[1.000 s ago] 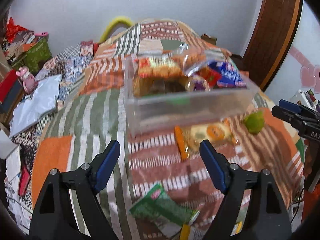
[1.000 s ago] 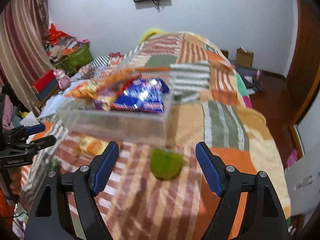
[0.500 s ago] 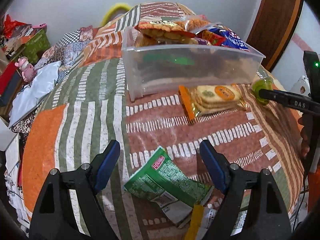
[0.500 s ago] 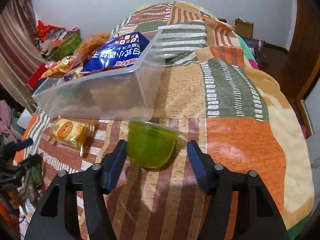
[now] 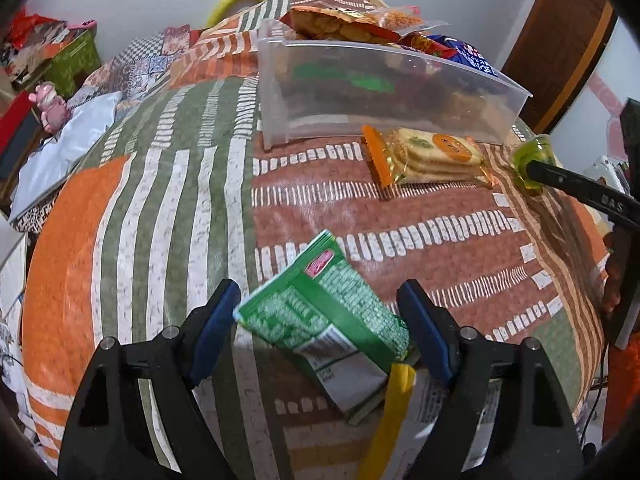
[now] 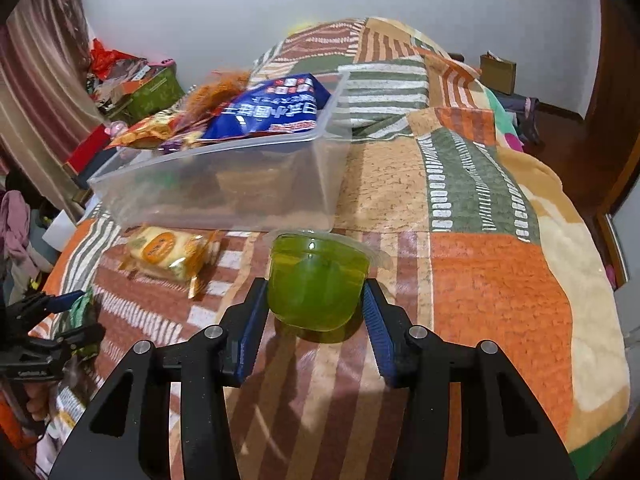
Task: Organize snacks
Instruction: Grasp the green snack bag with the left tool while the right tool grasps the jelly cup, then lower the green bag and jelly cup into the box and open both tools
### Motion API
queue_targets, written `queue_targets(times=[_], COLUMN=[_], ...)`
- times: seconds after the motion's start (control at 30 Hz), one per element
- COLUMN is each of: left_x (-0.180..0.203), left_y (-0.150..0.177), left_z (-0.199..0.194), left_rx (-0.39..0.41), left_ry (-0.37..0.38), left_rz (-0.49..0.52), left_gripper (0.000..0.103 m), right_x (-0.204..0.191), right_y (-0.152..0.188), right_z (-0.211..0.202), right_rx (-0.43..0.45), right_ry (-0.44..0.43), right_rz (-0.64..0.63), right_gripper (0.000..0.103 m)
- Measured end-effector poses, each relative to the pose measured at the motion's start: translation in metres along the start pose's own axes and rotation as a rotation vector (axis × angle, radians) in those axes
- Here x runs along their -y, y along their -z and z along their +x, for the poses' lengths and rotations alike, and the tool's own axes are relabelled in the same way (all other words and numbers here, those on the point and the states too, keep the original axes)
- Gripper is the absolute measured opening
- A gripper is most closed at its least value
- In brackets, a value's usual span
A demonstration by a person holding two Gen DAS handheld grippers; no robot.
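Left wrist view: the left gripper (image 5: 320, 320) has its 2 fingers (image 5: 214, 320) spread wide, straddling a green snack packet (image 5: 320, 312) that lies on the bed (image 5: 160, 208) near its near edge; the pads do not press it. Farther up the bed a cracker pack (image 5: 432, 156) lies just before the clear bin (image 5: 360, 96) full of snacks.

Right wrist view: the right gripper (image 6: 316, 316) has just been closing, and its 2 fingers (image 6: 252, 320) now pinch a green jelly cup (image 6: 316, 280) standing on the bed beside the bin's corner.
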State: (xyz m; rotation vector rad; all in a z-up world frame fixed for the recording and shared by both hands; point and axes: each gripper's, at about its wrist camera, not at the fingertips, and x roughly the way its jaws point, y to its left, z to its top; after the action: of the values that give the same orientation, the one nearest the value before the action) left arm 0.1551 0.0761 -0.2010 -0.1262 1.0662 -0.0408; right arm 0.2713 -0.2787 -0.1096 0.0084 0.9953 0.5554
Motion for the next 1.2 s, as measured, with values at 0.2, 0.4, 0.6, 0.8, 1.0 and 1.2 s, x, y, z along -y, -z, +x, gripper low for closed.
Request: queue_targets(times=[0.2,0.4,0.6,0.8,1.0,1.2], left_x=[-0.004,-0.009,-0.011,-0.010,-0.005,0.000], left_y=[0.009,0.012,0.006,-0.010,-0.035,-0.064], left_z=[-0.007,-0.013,-0.018,-0.035,-0.052,-0.061], left_rx=[0.021,0.024,0.046,0.112,0.188,0.250], left_ry=[0.004,0.024,0.036,0.051,0.057,0.058], left_rz=[-0.013,-0.033,-0.045,-0.043,-0.021,-0.006], left_gripper=[0.067,0.051,0.049,0.049,0.048,0.048], right_x=[-0.016,-0.031,-0.041,-0.054,-0.069,-0.078], right_y=[0.010,0.012,0.006,-0.005,-0.022,-0.039], right_z=[-0.015,-0.027,-0.032,-0.035,-0.033,-0.027], right_rx=[0.028,0.056,0.080,0.108,0.136,0.160], right_ry=[-0.024,-0.061,-0.088,-0.100,-0.118,-0.129], right_rz=[-0.039,-0.061,-0.068,-0.090,-0.108,-0.118], right_gripper=[0.044,0.044,0.043,0.043,0.043,0.043])
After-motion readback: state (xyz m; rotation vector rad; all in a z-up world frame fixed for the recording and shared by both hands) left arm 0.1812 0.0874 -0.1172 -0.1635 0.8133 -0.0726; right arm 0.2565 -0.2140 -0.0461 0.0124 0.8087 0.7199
